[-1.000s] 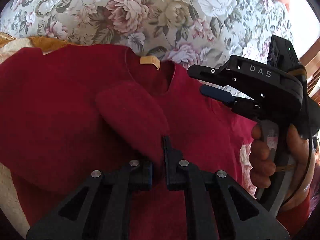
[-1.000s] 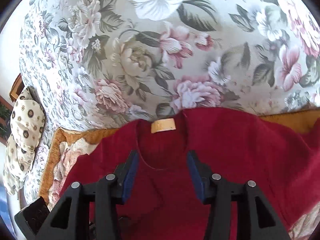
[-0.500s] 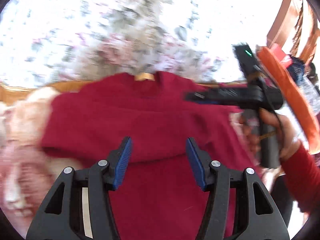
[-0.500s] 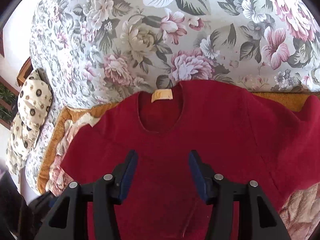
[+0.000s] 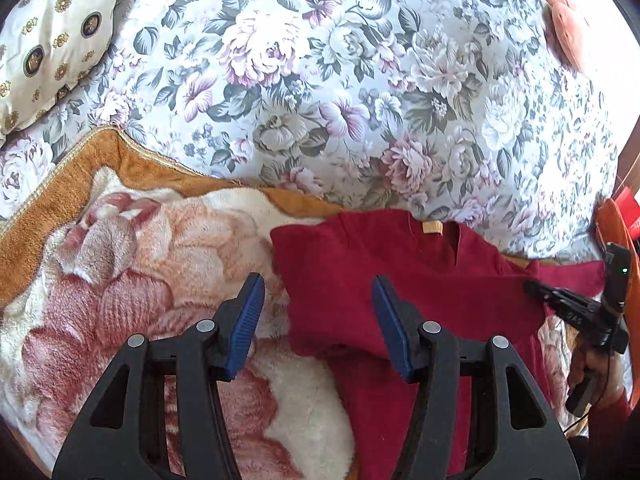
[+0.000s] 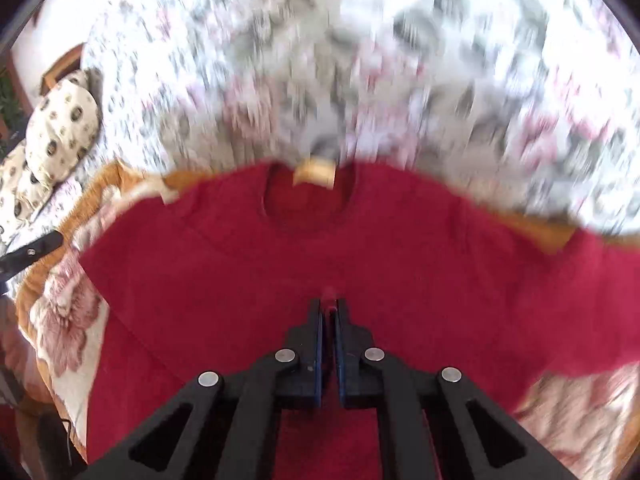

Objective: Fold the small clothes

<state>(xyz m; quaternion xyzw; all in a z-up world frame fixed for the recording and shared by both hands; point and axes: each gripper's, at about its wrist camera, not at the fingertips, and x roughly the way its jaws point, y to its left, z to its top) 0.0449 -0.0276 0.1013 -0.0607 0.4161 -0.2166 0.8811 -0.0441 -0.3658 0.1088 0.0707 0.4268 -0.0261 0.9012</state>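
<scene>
A dark red sweater (image 5: pixel 400 292) with a tan neck label lies on a plush blanket; its left sleeve is folded in over the body. It fills the lower right wrist view (image 6: pixel 320 264), blurred by motion. My left gripper (image 5: pixel 318 320) is open and empty, raised over the sweater's left edge. My right gripper (image 6: pixel 329 306) is shut on a pinch of the sweater's cloth near the chest; it also shows in the left wrist view (image 5: pixel 536 288) at the sweater's right side.
The peach and brown plush blanket (image 5: pixel 120 280) lies on a floral bedspread (image 5: pixel 320 80). A cream patterned pillow (image 5: pixel 48 40) sits at the far left, also in the right wrist view (image 6: pixel 52 136). An orange object (image 5: pixel 616 232) is at the right edge.
My left gripper let go of the folded sleeve, opened and pulled back to the left. My right gripper was open over the collar and has now shut on the sweater's cloth.
</scene>
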